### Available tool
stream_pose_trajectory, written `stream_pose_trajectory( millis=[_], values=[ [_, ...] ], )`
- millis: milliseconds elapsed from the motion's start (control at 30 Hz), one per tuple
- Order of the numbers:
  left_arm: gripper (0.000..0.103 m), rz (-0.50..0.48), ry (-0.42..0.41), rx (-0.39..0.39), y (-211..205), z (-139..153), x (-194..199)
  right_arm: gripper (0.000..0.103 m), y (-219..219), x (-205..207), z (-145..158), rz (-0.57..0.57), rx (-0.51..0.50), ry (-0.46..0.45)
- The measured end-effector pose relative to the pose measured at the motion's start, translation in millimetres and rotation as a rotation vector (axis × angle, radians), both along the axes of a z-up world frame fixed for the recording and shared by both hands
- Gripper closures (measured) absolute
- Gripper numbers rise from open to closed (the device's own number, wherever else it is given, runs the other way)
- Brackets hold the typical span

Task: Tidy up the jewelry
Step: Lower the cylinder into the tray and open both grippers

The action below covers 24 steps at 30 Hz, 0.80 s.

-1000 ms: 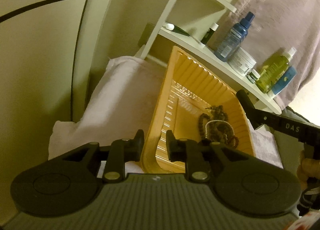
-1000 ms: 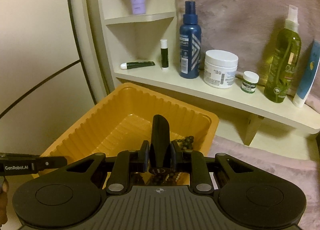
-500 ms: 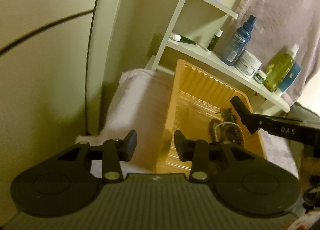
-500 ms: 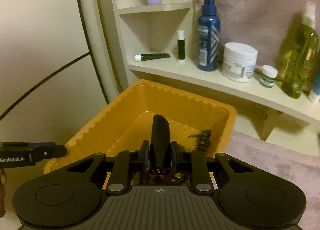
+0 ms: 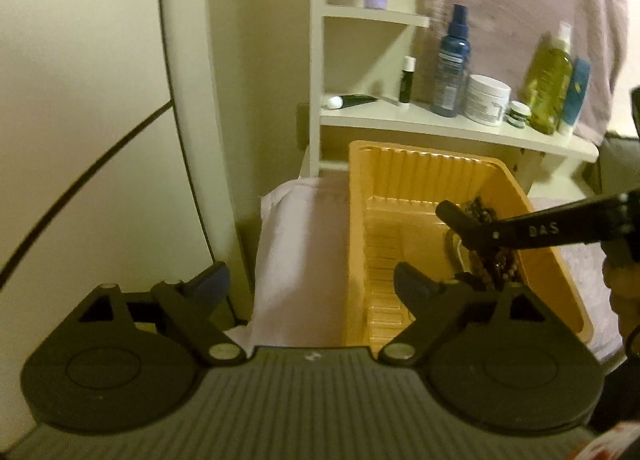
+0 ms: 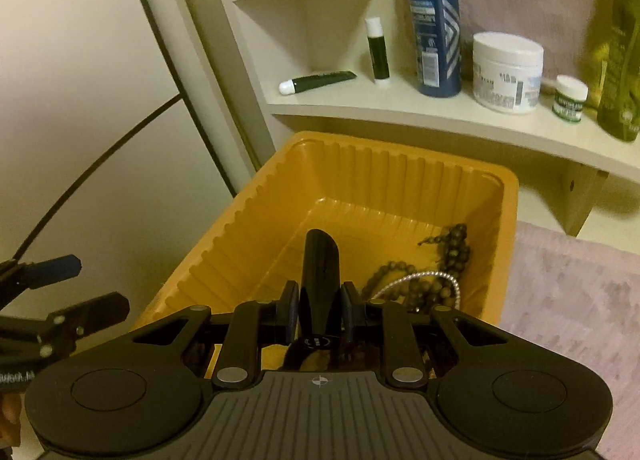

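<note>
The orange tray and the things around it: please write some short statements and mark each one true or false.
1. The bead necklaces lie inside the orange tray. True.
2. The left tongs are closed on the tray's rim. False: their jaws stand wide apart with nothing between them, having just been opening.
3. The right tongs hold a black object that sticks out forward over the tray. True.
4. The blue spray bottle lies on its side on the shelf. False: it stands upright.
5. The white jar stands to the right of the blue spray bottle in the right wrist view. True.
6. The tray is empty. False: it holds the bead necklaces.
</note>
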<state>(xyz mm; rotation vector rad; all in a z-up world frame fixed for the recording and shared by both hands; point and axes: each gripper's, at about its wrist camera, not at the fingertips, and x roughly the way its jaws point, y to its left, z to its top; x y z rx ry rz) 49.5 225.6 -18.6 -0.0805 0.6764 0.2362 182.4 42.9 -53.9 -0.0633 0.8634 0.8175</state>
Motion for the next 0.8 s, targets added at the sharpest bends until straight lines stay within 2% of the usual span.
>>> stream_pose_trajectory(
  millis=[167,400,433,467,533,600,800],
  values=[
    [0.014,-0.029,0.008,0.049,-5.2,2.0,-1.6,0.08,1.2,2.6,-2.6,-0.025,0.018,0.032],
    [0.014,-0.027,0.008,0.048,-3.2,1.7,-5.0,0.08,2.8,6.5,-3.7,-0.046,0.068,0.067],
    [0.014,-0.029,0.003,0.044,-3.1,1.8,-5.5,0.074,2.3,7.6,-3.8,-0.047,0.083,0.078],
    [0.014,-0.033,-0.002,0.041,-3.3,1.5,-5.7,0.046,0.9,8.8,-3.4,-0.058,0.096,0.087],
    [0.013,-0.044,-0.012,0.041,-4.1,1.7,-6.2,0.018,-4.5,8.0,0.5,-0.094,0.125,0.071],
    [0.013,-0.05,-0.009,0.047,-5.7,1.5,-5.6,0.018,-7.8,7.3,4.6,-0.104,0.123,0.043],
    [0.013,-0.061,-0.007,0.016,-9.6,0.9,-2.6,0.018,-21.8,10.0,10.3,-0.145,0.104,0.041]
  ],
)
